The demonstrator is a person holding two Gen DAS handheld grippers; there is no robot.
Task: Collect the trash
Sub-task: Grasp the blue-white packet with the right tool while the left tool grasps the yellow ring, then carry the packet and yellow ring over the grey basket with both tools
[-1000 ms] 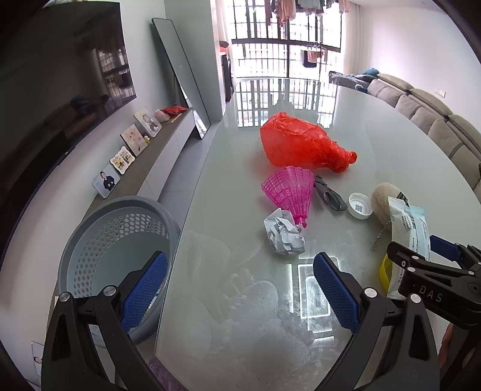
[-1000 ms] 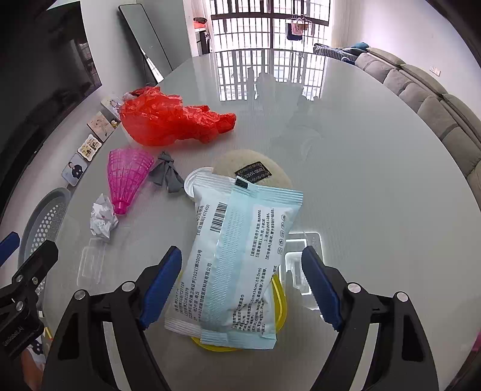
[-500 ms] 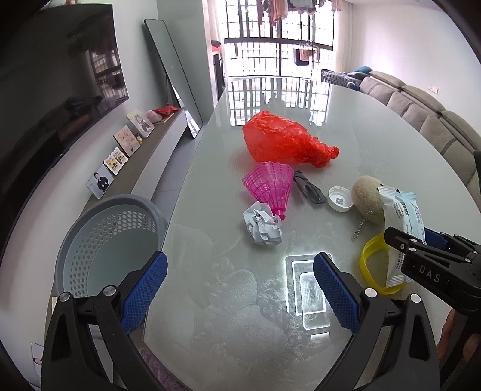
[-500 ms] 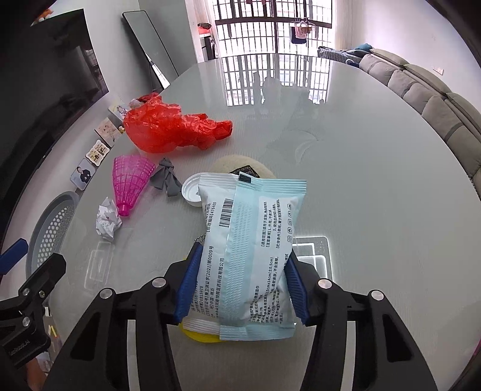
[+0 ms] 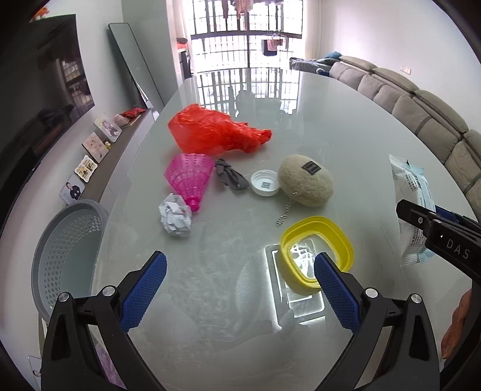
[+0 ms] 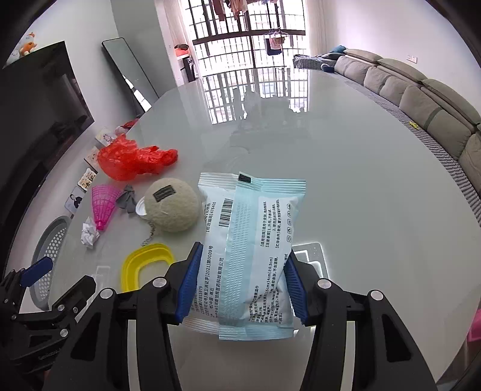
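A glossy, mirror-smooth table top (image 5: 345,126) is seen across both views. At the left of centre, thin crinkled red plastic film (image 5: 216,133) and crumpled white paper (image 5: 175,218) are shown. A ribbed translucent pink plastic piece (image 5: 188,177), a fuzzy beige pouch (image 5: 305,184) with a metal bead chain (image 5: 285,212), and a smooth yellow plastic ring (image 5: 317,249) are seen nearby. A matt printed wrapper (image 6: 249,249) is pressed by textured blue pads (image 6: 189,279).

Home living rm: sofa (image 6: 421,90), TV (image 6: 39,99), glass table (image 6: 360,156), balcony laundry (image 6: 240,6).
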